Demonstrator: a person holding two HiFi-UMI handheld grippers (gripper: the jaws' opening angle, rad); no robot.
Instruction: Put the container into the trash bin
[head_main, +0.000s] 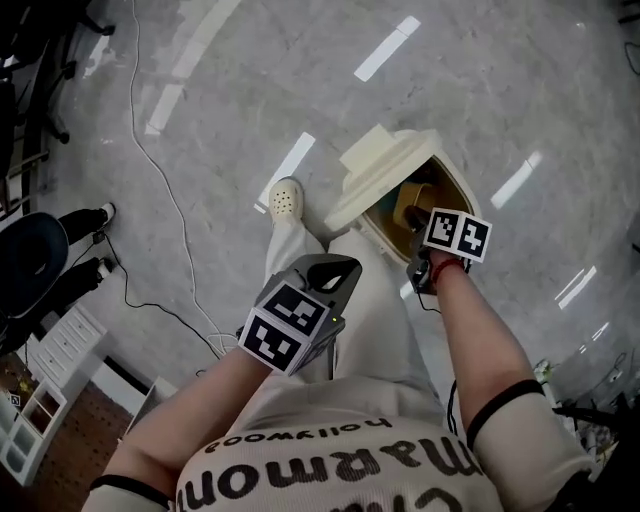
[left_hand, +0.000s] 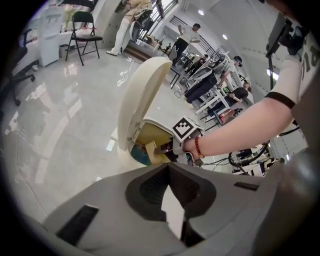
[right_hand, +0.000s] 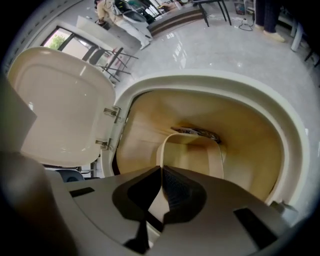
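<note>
The cream trash bin (head_main: 345, 213) stands on the floor with its lid (head_main: 385, 160) swung open. My right gripper (head_main: 418, 222) reaches over the opening, shut on the wall of a beige container (head_main: 408, 203). In the right gripper view the container (right_hand: 192, 150) hangs inside the bin's rim (right_hand: 282, 130), gripped at the right gripper (right_hand: 161, 171), and the lid (right_hand: 60, 105) is at the left. My left gripper (head_main: 342, 268) is held back over my trousers, shut, with nothing seen in it. The left gripper view shows the left gripper (left_hand: 169, 167) and, beyond it, the bin's lid (left_hand: 145, 95) and the container (left_hand: 152, 150).
My shoe (head_main: 285, 200) is beside the bin. A thin cable (head_main: 150, 170) runs across the grey floor. An office chair (head_main: 30, 260) and white drawers (head_main: 60, 350) stand at the left. A folding chair (left_hand: 85, 30), desks and people are far behind the bin.
</note>
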